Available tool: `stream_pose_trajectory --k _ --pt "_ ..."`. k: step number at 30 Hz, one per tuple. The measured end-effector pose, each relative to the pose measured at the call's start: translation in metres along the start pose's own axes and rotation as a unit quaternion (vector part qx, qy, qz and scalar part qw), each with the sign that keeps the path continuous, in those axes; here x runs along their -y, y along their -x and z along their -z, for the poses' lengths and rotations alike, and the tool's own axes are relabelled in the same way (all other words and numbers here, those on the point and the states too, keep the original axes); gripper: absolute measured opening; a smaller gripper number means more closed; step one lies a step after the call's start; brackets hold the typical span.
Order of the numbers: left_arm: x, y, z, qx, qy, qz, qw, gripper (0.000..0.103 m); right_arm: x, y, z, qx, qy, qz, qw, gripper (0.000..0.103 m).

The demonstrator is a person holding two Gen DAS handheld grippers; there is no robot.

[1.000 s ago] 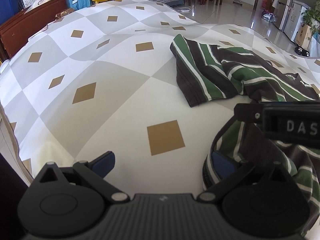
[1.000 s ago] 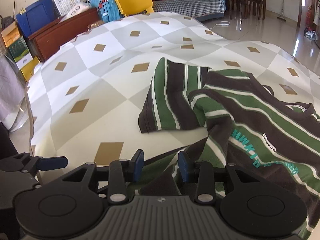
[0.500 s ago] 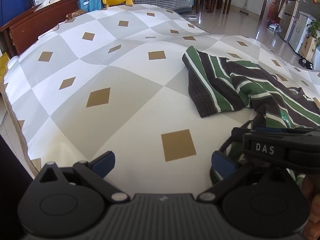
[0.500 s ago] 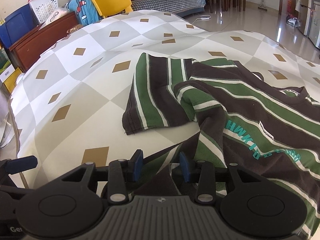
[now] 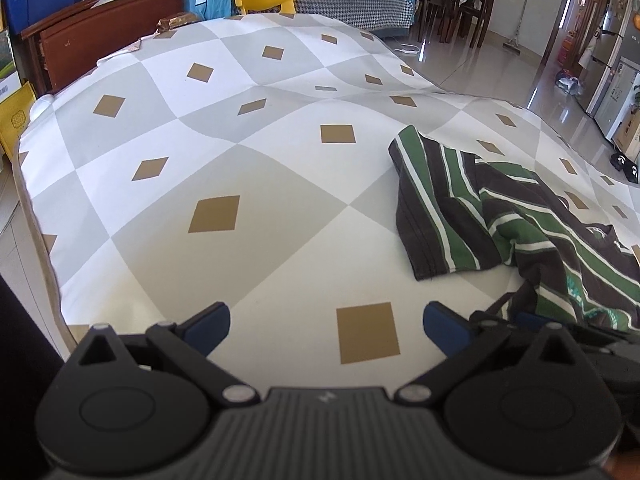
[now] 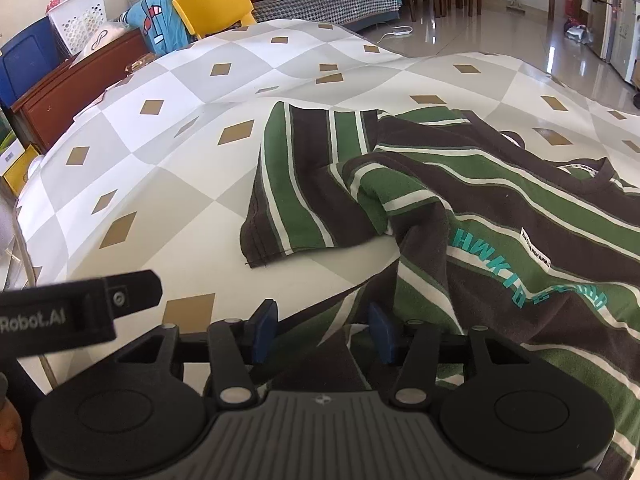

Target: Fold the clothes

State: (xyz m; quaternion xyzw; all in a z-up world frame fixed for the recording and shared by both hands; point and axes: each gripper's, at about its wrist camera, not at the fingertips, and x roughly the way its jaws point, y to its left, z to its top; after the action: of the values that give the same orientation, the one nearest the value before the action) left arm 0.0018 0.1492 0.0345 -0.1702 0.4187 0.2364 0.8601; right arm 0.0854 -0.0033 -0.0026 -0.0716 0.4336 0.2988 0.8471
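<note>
Grippers first, nearest the lenses. Left gripper (image 5: 326, 326): fingers spread wide, nothing between them, hovering over bare checked bedsheet (image 5: 248, 176) above a tan diamond. Its right blue pad sits just beside the shirt's near edge; contact cannot be told. Right gripper (image 6: 322, 334): blue pads part-way apart with a fold of the striped shirt (image 6: 500, 248) rising between them; whether the pads actually press the cloth cannot be told from this view. Left gripper's body also shows at the left edge of the right wrist view.

Shirt: green, brown and white stripes, lying rumpled on the right half of the sheet. One sleeve (image 6: 296, 184) lies flat, spread toward the left, cuff edge facing the near-left. Body runs from the grippers away to the right, collar (image 6: 600, 168) at the far right; teal lettering faces up.

Beyond the bed: yellow chair (image 6: 216, 8), wooden cabinet (image 6: 76, 92), tiled floor (image 6: 520, 32).
</note>
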Motion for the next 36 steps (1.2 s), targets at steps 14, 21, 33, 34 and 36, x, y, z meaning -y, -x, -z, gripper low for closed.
stream_pose_trajectory --k 14,21,33,34,36 --pt "0.089 -0.059 -0.064 -0.017 -0.107 0.027 0.9938 0.103 -0.014 -0.002 0.013 0.025 0.067 0.066 0.995 0.032" --pt "0.121 -0.094 -0.074 -0.049 -0.182 0.045 0.9810 0.103 0.000 0.005 0.015 0.022 0.079 0.046 0.996 0.017" --pt "0.131 -0.144 -0.082 -0.096 -0.194 0.055 0.9747 0.103 0.012 0.025 0.026 0.005 0.108 -0.032 0.994 0.006" --pt "0.132 -0.145 -0.083 -0.098 -0.196 0.055 0.9743 0.103 0.013 0.028 0.027 0.003 0.109 -0.043 0.993 0.006" --pt "0.133 -0.146 -0.084 -0.098 -0.198 0.054 0.9738 0.103 0.014 0.036 0.029 0.000 0.113 -0.070 0.991 0.006"
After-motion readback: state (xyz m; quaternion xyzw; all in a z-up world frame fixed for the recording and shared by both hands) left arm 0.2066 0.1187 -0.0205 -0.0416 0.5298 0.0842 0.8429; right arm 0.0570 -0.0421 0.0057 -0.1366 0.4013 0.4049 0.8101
